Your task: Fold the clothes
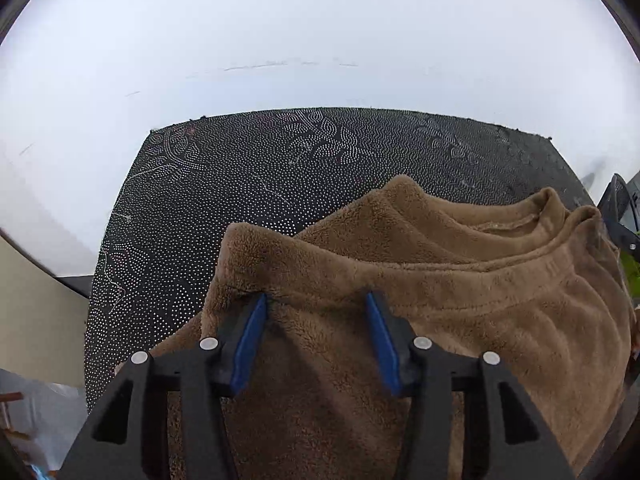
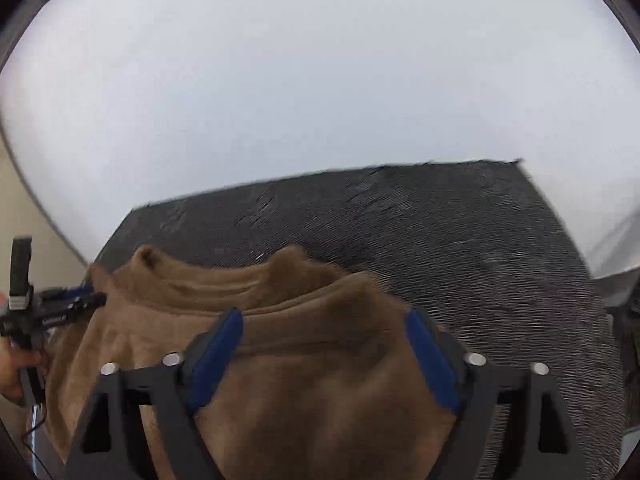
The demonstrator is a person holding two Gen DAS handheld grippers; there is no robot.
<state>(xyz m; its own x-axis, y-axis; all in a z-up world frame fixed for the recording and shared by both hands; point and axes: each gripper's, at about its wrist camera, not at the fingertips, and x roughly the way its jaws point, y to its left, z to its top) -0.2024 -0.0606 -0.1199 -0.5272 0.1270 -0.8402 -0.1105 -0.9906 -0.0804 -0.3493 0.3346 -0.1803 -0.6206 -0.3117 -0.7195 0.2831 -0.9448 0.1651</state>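
On dark dotted mat lies brown fleece garment, bunched, ribbed hem edges doubled toward far side. Looks soft, thick, floppy, light; I judge it will sag and slide over itself, so best hold is stitched hem band near corners. My left gripper sits over near corner fold, jaws half apart, fleece between, pads not clearly pressing. My right gripper hangs over other end, jaws wide, nothing clamped. White wall behind mat.

Looking like a plain indoor room: bare white wall rising behind black dotted table cover, nothing narrowing it further.
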